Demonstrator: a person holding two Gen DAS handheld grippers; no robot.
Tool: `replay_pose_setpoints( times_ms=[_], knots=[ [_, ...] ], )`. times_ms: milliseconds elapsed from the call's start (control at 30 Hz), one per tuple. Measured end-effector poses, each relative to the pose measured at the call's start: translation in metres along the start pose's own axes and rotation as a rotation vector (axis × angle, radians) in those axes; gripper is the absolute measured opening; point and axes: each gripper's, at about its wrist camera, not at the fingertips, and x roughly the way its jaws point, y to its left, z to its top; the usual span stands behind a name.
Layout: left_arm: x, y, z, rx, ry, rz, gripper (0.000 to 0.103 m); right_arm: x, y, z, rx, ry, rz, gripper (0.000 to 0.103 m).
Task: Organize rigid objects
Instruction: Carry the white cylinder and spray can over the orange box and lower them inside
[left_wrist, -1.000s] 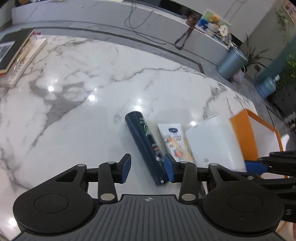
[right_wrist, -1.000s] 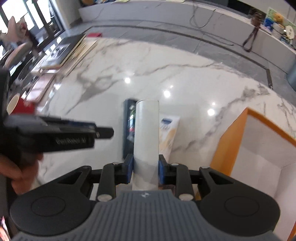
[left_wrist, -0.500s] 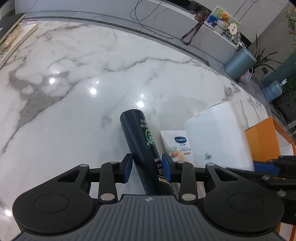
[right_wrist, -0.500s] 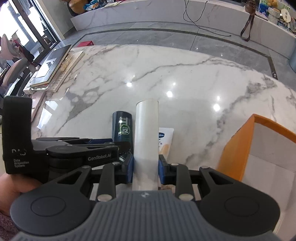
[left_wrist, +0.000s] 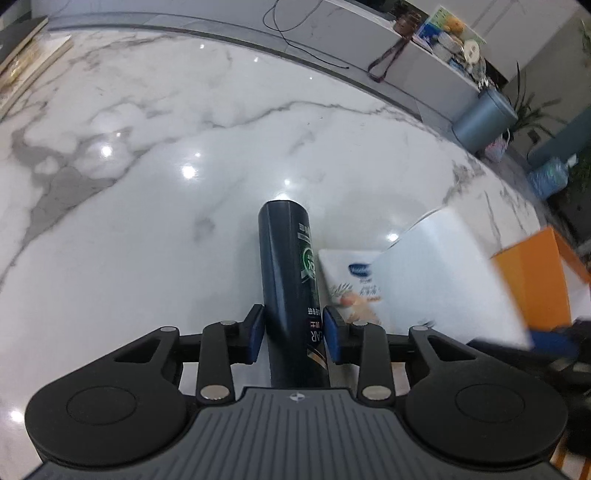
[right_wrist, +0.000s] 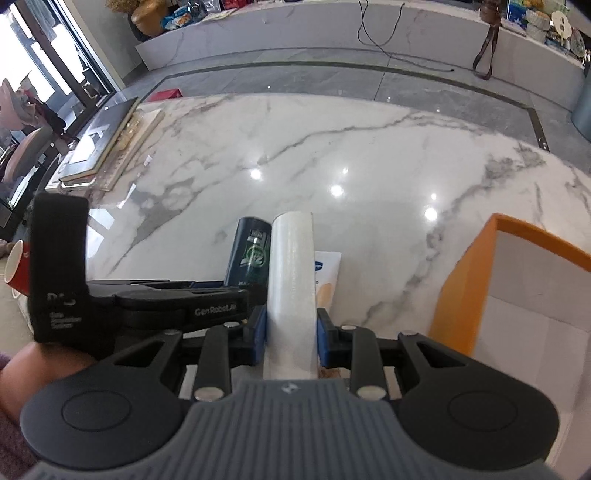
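since a second ago my left tool has come down over the dark bottle – back then the bottle lay off to the right of its gap, now it runs straight up the middle between the blue pads. the jaws have just been closing, and the bottle sits between them; they look snug against its sides, though i can't be sure the grip is firm yet.

my right tool is narrow and clamped on the white roll, which stands up out of the pads. seen from the left wrist, the roll has swung rightward, nearer the orange box.

where things stand, as i judge it: nothing shows inside the box as far as i can see – its pale interior looks bare in the part in view. the roll is in hand but not yet stowed, the dark bottle lies on the marble tabletop with my left tool around it, and the white tube lies flat just beside the bottle, untouched. so the sorting is early – three items are still outside the box.

the tube has not shifted between frames, and the bottle has not either.
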Motion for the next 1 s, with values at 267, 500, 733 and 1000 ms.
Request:
replay_pose_setpoints(
  times_ms=[267,500,733,1000],
  knots=[
    [-0.046,-0.001,-0.012,0.022,-0.017,-0.034,0.035,-0.035,-0.006,-0.011,0.023,-0.052,0.026,0.027],
    [-0.094,-0.032,-0.018,0.061,-0.049,-0.070,0.035,-0.080,-0.011,-0.027,0.031,-0.118,0.025,0.027],
    [-0.141,-0.095,-0.022,0.166,-0.132,-0.154,0.035,-0.141,-0.033,-0.049,0.052,-0.218,-0.016,0.027],
    [-0.126,-0.181,-0.043,0.311,-0.101,-0.234,0.035,-0.171,-0.100,-0.089,0.190,-0.229,-0.134,0.027]
  ],
)
